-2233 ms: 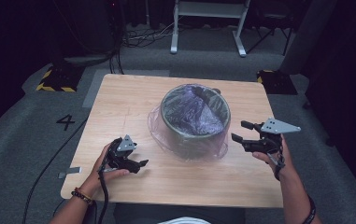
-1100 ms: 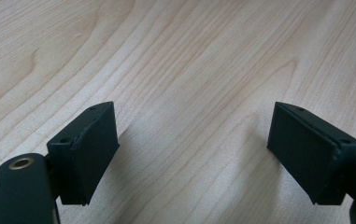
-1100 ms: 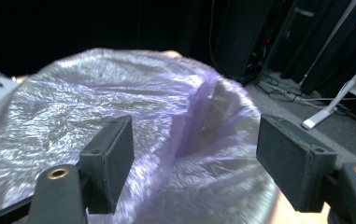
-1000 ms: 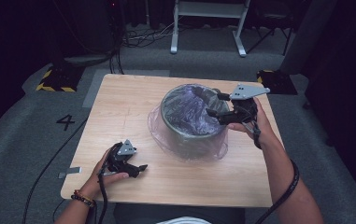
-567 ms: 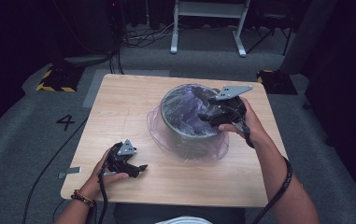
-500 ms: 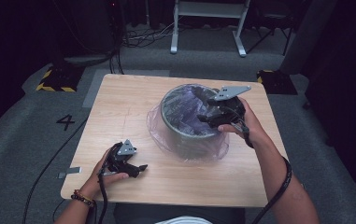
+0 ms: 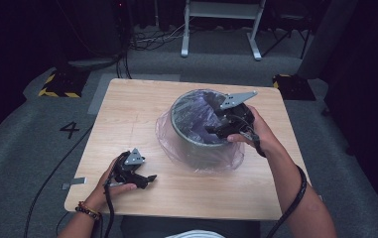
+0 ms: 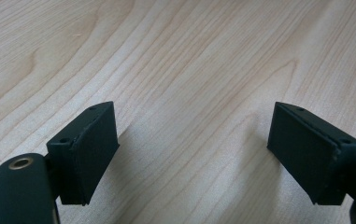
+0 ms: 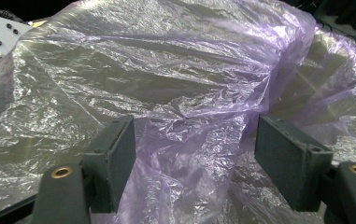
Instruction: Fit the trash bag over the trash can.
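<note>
Light wooden table [image 7: 142, 119] carries a bag-lined grey bin [image 7: 196, 144]; left tongs [image 7: 144, 179] rest near its front edge.

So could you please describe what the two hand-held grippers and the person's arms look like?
Both are black. The left hand-held gripper and right hand-held gripper each carry a grey three-cornered plate and trail a black cable. Their pads are flat, rectangular blocks with screw holes. The left wrist wears a beaded bracelet; forearms are unsleeved.
</note>
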A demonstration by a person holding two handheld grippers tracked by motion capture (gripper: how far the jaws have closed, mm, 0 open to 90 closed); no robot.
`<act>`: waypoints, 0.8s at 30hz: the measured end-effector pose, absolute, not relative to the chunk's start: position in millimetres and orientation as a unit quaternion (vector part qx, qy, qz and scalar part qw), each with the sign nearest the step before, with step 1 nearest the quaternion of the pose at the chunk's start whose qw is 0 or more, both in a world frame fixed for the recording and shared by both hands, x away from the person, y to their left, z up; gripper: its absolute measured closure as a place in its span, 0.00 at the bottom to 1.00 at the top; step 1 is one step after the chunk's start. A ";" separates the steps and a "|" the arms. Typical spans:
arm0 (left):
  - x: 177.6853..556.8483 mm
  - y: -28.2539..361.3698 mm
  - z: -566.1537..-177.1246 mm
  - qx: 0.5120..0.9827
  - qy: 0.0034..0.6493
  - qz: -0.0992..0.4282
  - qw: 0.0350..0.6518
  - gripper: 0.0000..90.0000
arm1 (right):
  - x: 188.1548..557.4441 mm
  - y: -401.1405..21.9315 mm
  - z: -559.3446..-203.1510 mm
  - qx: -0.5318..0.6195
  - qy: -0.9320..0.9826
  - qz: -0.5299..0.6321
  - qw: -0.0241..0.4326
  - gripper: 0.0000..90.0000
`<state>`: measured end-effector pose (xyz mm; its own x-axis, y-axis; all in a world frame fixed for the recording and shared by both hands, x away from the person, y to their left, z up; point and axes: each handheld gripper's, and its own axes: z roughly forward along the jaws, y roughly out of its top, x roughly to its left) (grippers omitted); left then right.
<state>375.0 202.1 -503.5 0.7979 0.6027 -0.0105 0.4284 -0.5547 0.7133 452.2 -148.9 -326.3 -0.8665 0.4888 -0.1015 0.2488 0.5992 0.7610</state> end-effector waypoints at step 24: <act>375.2 202.2 -503.5 0.874 0.294 0.118 0.368 0.18 | 460.9 -139.3 -329.3 0.232 0.907 0.337 0.102 0.28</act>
